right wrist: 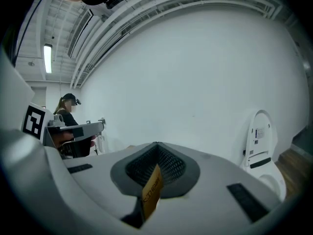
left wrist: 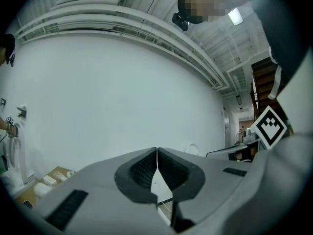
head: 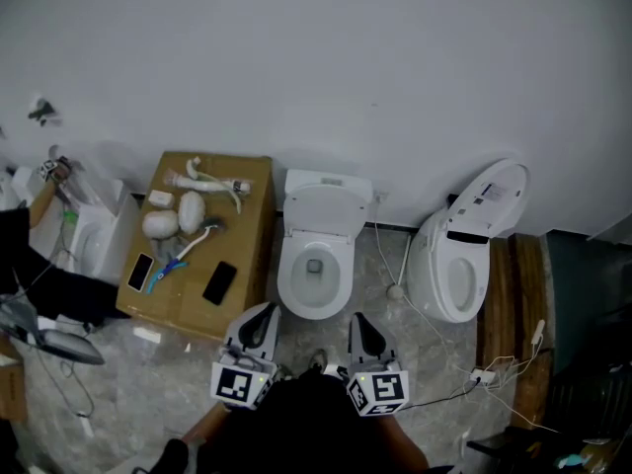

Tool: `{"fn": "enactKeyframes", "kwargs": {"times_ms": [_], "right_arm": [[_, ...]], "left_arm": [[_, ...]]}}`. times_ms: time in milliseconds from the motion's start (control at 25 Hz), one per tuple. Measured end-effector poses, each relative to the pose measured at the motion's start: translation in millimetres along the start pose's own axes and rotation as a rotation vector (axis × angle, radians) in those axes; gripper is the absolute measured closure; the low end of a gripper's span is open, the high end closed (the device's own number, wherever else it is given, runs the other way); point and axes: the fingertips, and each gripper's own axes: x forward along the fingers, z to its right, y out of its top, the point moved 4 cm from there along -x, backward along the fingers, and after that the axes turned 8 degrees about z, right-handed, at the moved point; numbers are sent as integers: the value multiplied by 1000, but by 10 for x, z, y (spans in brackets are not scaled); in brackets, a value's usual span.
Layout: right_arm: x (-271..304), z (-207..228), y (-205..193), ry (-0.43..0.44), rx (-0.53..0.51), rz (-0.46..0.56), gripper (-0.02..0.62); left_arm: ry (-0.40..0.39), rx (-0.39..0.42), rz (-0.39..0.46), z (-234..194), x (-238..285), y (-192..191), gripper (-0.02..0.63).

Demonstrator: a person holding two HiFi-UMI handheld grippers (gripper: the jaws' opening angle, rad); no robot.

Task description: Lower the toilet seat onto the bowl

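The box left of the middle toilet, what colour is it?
Brown, like plain cardboard. The box shows best in the head view.

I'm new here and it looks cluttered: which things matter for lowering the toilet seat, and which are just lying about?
For the job: raised seat, bowl beneath it, left tongs, right tongs, both shut.
Lying about: cardboard box, black phone on it, right-hand toilet, floor cables.

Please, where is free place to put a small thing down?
The cardboard box is bare along its right edge, beside the middle toilet. Its left and middle are crowded. Cables cross the floor between it and the right toilet.
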Motion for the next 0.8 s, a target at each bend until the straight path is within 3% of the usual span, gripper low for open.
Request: {"fn": "enactKeyframes", "kwargs": {"times_ms": [800], "right_arm": [[-132, -42, -24, 13, -5, -3, 575]], "left_arm": [[13, 2, 14, 125, -125, 46, 583]]}}
